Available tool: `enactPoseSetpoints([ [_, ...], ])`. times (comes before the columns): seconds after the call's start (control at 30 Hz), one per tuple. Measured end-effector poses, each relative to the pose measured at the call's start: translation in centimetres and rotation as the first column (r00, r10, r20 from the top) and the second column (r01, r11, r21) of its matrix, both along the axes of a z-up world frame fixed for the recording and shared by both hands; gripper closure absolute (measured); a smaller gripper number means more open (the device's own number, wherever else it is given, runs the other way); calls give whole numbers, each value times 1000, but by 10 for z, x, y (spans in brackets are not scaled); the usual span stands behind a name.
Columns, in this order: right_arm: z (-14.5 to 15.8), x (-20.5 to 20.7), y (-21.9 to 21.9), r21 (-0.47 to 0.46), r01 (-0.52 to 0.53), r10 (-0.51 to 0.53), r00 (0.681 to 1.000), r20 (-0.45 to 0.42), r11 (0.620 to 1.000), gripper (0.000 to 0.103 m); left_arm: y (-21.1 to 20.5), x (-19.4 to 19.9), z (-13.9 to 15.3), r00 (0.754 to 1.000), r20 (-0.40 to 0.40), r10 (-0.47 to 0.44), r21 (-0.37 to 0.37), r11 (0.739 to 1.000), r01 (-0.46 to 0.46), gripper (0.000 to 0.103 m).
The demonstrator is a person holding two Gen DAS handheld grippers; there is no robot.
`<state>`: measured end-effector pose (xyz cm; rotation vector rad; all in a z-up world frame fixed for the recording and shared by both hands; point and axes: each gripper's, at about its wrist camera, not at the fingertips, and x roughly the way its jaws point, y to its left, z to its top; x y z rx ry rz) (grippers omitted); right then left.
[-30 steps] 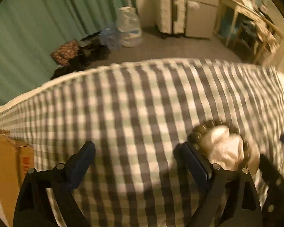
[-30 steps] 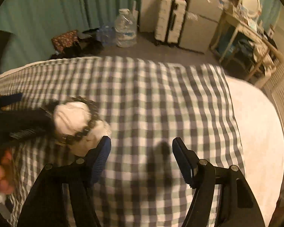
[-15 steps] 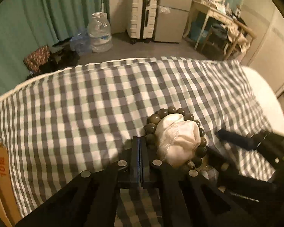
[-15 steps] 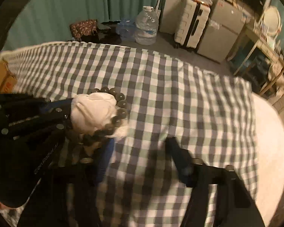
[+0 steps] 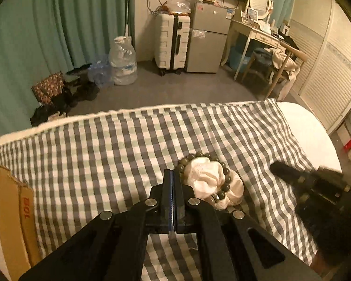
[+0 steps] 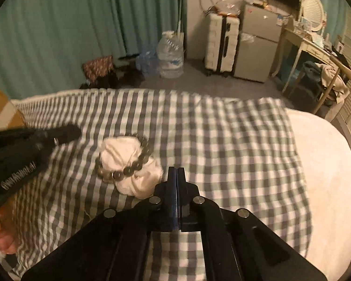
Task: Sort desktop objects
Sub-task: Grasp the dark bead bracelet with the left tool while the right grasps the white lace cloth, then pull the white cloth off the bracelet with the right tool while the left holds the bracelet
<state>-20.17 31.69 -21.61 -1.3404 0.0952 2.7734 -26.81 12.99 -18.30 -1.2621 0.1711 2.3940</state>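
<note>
Two grippers hang over the checked cloth (image 5: 119, 154) on the bed, and both have their jaws pressed together with nothing between them. The task's thing, a crumpled white cloth (image 5: 213, 182) with a bead bracelet (image 5: 224, 178) looped around it, lies on the checked cloth between the two. In the left wrist view the left gripper (image 5: 172, 175) sits just beside the bundle's left edge; whether its tip touches the beads cannot be told. The right gripper (image 5: 290, 173) shows there as a dark shape off to the bundle's right, apart from it. In the right wrist view the right gripper (image 6: 177, 172) points past the lower right corner of the white cloth (image 6: 131, 164), very near it, while the left gripper (image 6: 65, 133) lies to the bundle's left. A brown cardboard box (image 5: 14, 215) stands at the left edge of the bed. A second ago both grippers were spread wide, the left one level with the bundle and the right one with a finger at its edge; since then both have closed empty and both views take in more of the room.
</note>
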Motion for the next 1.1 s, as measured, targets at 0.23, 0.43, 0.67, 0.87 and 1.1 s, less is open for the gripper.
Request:
enactPoseSetpoints([
  [0.23, 2, -8, -1, -62, -139, 139, 990, 4, 988, 77, 5, 7, -14, 1000, 16, -14, -24, 1000, 14, 99],
  [0.43, -18, -20, -14, -143, -167, 169, 986, 0, 976, 18, -7, -5, -20, 997, 49, 53, 10, 999, -54, 63],
  [0.67, -40, -26, -33, 8, -249, 246, 962, 116, 969, 81, -21, -14, -19, 993, 71, 95, 53, 994, -99, 50],
  [0.87, -29, -19, -39, 101, -292, 281, 954, 109, 951, 100, -8, -14, -25, 993, 100, 65, 38, 997, -69, 45],
  [1.1, 5, -1, 2, 134, -183, 183, 983, 15, 974, 100, 12, -11, -31, 992, 121, 29, 60, 998, -36, 39],
])
